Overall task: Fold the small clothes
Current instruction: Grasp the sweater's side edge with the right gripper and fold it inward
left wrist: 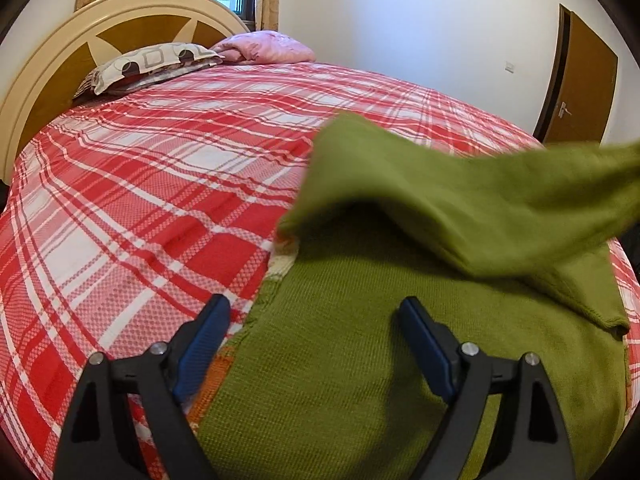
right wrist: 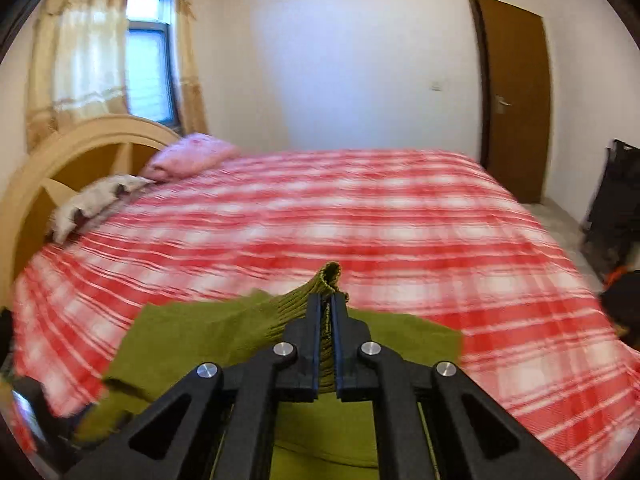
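The left claw [left wrist: 314, 332] stands wide and empty above the near part of the green sweater [left wrist: 340, 380], which lies flat on the checked bed cover [left wrist: 140, 200]. The right claw [right wrist: 327, 320] is clamped tight on the sweater's ribbed cuff [right wrist: 330, 274], and that sleeve [left wrist: 460, 200] hangs raised across the sweater's far side. With nothing pinning the body, pulling the sleeve could drag the whole sweater askew. The thin pinch on the cuff could also slip, dropping the sleeve crooked beyond the sweater, toward the pillows [left wrist: 148, 66].
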Available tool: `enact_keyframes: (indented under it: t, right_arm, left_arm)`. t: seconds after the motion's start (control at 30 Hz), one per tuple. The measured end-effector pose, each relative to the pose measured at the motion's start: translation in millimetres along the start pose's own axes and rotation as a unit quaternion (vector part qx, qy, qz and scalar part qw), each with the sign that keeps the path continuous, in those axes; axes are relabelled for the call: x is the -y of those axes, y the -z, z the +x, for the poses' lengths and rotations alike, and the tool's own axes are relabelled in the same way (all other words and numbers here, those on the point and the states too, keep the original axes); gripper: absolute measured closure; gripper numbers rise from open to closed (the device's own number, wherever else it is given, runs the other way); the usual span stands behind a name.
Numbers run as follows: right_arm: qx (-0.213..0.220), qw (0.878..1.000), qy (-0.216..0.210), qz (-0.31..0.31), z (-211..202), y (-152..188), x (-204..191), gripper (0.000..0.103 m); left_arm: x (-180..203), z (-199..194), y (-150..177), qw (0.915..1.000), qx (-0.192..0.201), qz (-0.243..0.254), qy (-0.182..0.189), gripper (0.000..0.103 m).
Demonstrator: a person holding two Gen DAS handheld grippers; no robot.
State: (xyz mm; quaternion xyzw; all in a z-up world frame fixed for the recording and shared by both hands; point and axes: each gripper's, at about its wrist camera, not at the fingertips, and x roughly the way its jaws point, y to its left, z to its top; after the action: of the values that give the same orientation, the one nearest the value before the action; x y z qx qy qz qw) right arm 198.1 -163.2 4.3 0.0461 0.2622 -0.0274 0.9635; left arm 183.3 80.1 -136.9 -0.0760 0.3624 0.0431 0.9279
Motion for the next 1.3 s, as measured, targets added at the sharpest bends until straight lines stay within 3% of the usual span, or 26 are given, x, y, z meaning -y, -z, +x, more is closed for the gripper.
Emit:
enact_keyframes:
  t: [0.13, 0.27, 0.37, 0.43, 0.5, 0.63, 0.8, 0.87, 0.97, 1.03, 1.1, 1.23, 1.3]
  right_arm:
    - [-0.057, 0.997, 0.042, 0.026, 31.1, 32.2, 40.3, 0.099]
    - [-0.11, 0.992, 0.039, 0.051, 60.5, 62.9, 61.0, 0.098]
    - [-0.147, 0.983, 0.069, 0.083, 73.1, 79.6, 80.8, 0.098]
    - [-0.142, 0.98, 0.083, 0.112, 69.0, 85.2, 95.6, 0.098]
    - [-0.131, 0.976, 0.127, 0.122, 55.3, 83.8, 109.6, 0.098]
    - [-0.086, 0.981, 0.087, 0.147, 24.5, 71.7, 114.0, 0.098]
    - [-0.091, 0.987, -0.011, 0.13, 30.3, 65.0, 80.1, 0.098]
    - [-0.102, 0.989, -0.037, 0.095, 42.1, 66.2, 56.5, 0.098]
    - [-0.134, 0.988, -0.049, 0.066, 64.3, 74.3, 31.6, 0.098]
    - [-0.175, 0.981, -0.033, 0.073, 81.6, 87.9, 34.3, 0.098]
    - [-0.162, 0.982, -0.046, 0.082, 78.4, 93.4, 42.1, 0.098]
    - [-0.173, 0.982, 0.0, 0.073, 55.7, 90.6, 53.6, 0.098]
    - [-0.146, 0.987, -0.001, 0.069, 28.5, 85.2, 60.5, 0.098]
  left_arm:
    - [-0.9, 0.6, -0.8, 1.0, -0.001, -0.001, 0.0, 0.014]
    - [-0.7, 1.6, -0.9, 1.0, -0.001, 0.003, -0.003, 0.014]
    - [-0.1, 1.9, -0.2, 1.0, -0.002, 0.005, -0.004, 0.013]
    - [0.5, 2.3, 0.0, 0.9999, -0.003, 0.009, -0.003, 0.011]
    - [3.4, 3.0, 0.2, 0.9999, -0.006, 0.016, -0.004, 0.009]
    - [6.1, 4.2, -0.2, 0.9997, -0.009, 0.022, -0.003, 0.004]
    - [7.8, 3.5, 0.3, 0.9997, -0.009, 0.024, -0.006, 0.004]
    - [8.0, 3.7, 0.5, 0.9997, -0.009, 0.024, -0.006, 0.003]
    - [9.3, 3.5, 1.3, 0.9995, -0.01, 0.029, -0.007, 0.001]
    - [8.6, 3.5, 1.6, 0.9995, -0.011, 0.029, -0.005, 0.001]
    - [7.1, 3.2, 1.7, 0.9996, -0.011, 0.028, 0.0, 0.001]
    - [8.2, 3.9, 0.3, 0.9994, -0.015, 0.031, 0.002, 0.0]
    - [8.8, 2.7, -1.7, 0.9989, -0.023, 0.04, 0.004, 0.0]
